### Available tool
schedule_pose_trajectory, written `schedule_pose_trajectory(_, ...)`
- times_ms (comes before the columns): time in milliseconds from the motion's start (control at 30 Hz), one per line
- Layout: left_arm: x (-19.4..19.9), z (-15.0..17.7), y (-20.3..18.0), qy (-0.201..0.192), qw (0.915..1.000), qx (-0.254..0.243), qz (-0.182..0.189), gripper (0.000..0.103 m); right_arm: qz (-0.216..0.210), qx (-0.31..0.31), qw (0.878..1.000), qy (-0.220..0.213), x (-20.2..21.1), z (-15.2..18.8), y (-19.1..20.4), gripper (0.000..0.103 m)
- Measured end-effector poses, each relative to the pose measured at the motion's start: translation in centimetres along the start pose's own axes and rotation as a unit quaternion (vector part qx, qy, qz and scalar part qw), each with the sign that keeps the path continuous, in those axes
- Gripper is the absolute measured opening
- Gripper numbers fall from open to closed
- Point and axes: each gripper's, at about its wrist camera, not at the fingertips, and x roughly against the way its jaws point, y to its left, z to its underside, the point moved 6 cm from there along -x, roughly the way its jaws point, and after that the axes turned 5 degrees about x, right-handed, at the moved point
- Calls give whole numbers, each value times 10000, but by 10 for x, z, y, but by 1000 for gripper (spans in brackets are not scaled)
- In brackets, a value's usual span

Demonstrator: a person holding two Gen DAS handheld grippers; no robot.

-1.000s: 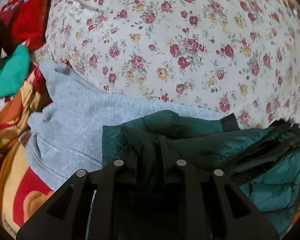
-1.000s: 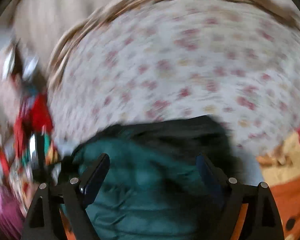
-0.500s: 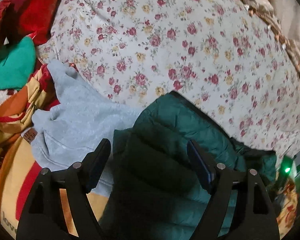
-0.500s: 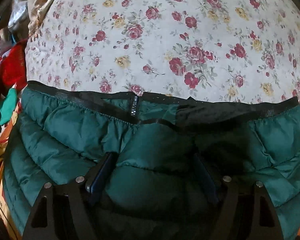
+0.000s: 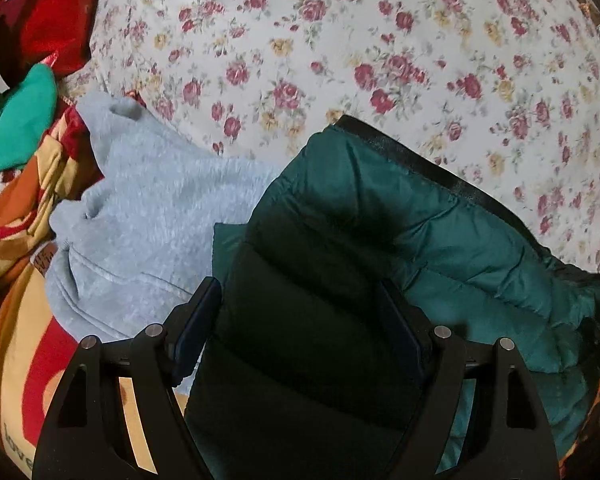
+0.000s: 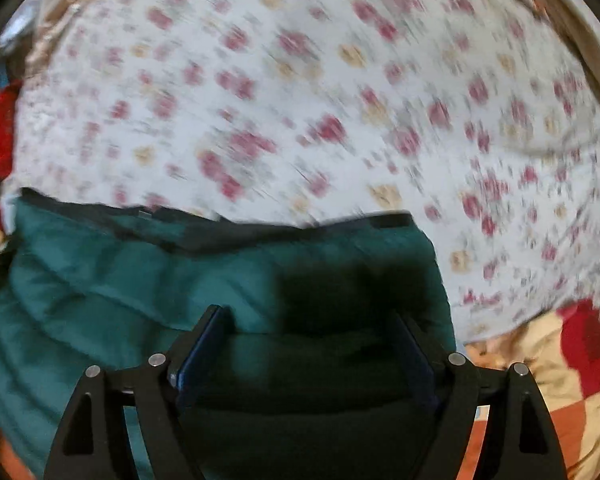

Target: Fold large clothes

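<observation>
A dark green puffer jacket (image 5: pixel 400 216) with a black hem band lies folded on the floral bedsheet (image 5: pixel 340 40). My left gripper (image 5: pixel 300 304) is open, its fingers spread on either side of the jacket's near fold, just above it. In the right wrist view the same jacket (image 6: pixel 140 264) fills the lower left. My right gripper (image 6: pixel 306 332) is open above the jacket's right end, with the jacket between its fingers. That view is blurred.
A light blue fleece hoodie (image 5: pixel 140 208) lies left of the jacket, partly under it. Red, teal and orange-patterned clothes (image 5: pixel 24 128) are piled at the far left. An orange and red patterned blanket (image 6: pixel 548 360) lies at the bed's near right.
My left gripper let go of the jacket and opened, then moved in close over its fold. My right gripper stayed open and shifted right along the jacket.
</observation>
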Motion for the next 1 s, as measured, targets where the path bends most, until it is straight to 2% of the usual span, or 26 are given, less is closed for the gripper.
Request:
schedule_pose_trajectory(133,-6,1,-3,-26,10000,-41,-74,80,-227,-560,9982,37,-30,18,-16,87)
schedule_pose_trajectory(233,-8,1,-5,-64,9998,-99,-167,81,-214,-555,9982,60,-32,19,-19,88)
schedule_pose_trajectory(367,-9,2,-6,-83,9997,-110,-187,81,-263,-494,9983,184,-16,14,-18,87)
schedule_pose_trajectory(567,-11,4,-3,-38,9999,16,-123,83,-649,-758,9950,-69,39,28,-19,87)
schedule_pose_trajectory(700,-9,5,-3,-135,9998,9,-144,83,-607,-885,9941,147,29,62,-14,88)
schedule_pose_trajectory(800,-1,9,-3,-194,9996,-13,-193,83,-695,-974,9927,134,17,75,-9,89)
schedule_pose_trajectory(900,13,14,-2,-226,9995,-129,-190,83,-615,-888,9938,269,26,69,-6,89)
schedule_pose_trajectory(1000,29,21,2,-280,9993,-199,-120,83,-702,-1077,9916,165,46,65,-9,89)
